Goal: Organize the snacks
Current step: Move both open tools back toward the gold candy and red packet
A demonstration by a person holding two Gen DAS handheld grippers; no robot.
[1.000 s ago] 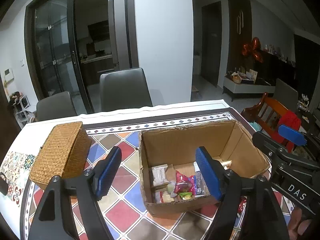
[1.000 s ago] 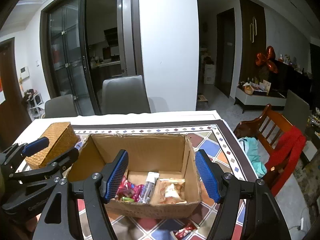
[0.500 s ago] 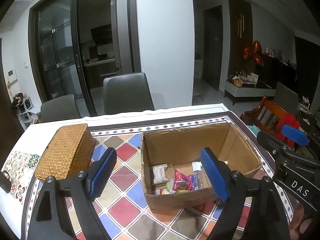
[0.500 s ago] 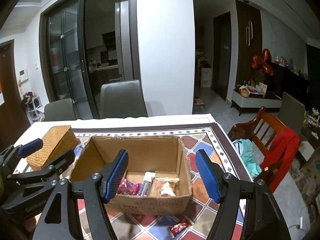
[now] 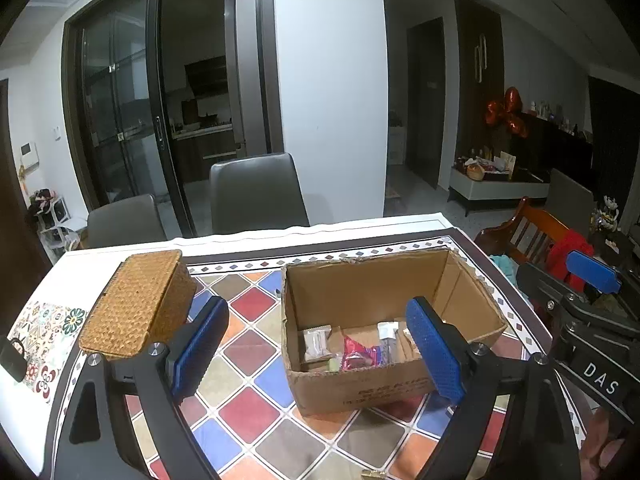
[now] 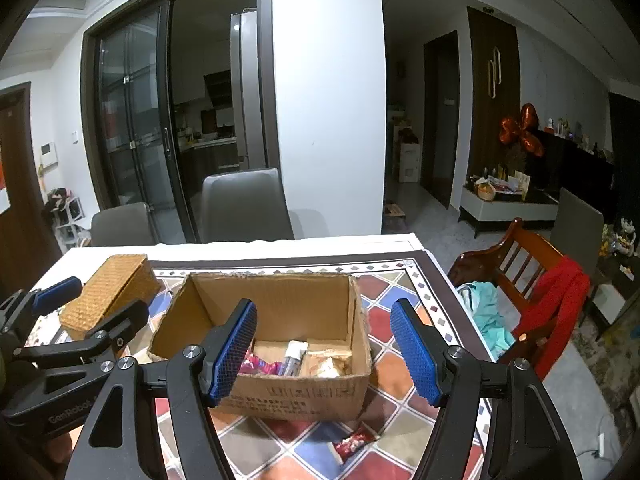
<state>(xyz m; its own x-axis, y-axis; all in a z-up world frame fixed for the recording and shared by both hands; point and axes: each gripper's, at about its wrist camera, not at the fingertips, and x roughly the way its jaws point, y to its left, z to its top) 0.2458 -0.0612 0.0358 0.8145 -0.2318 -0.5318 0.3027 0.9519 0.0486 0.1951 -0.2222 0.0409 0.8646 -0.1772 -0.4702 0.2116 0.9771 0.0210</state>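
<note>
An open cardboard box (image 5: 362,382) (image 6: 304,394) stands on the tiled table mat and holds several wrapped snacks, among them a red packet (image 5: 358,356) and a white tube (image 6: 295,354). My left gripper (image 5: 318,350) hovers in front of the box; its jaws are opening and nothing is between them. My right gripper (image 6: 324,350) stands open and empty, also short of the box. A red snack wrapper (image 6: 354,442) lies on the mat in front of the box. A woven lidded basket (image 5: 138,306) (image 6: 110,294) sits left of the box.
Two grey chairs (image 5: 256,196) stand behind the table's far edge. A wooden chair (image 6: 528,280) draped with red and teal cloth stands to the right. A small dark object (image 5: 12,358) lies at the table's left edge.
Both grippers have drawn back and up from the box, which now looks smaller and farther. The left jaws have spread wider. The right jaws are unchanged.
</note>
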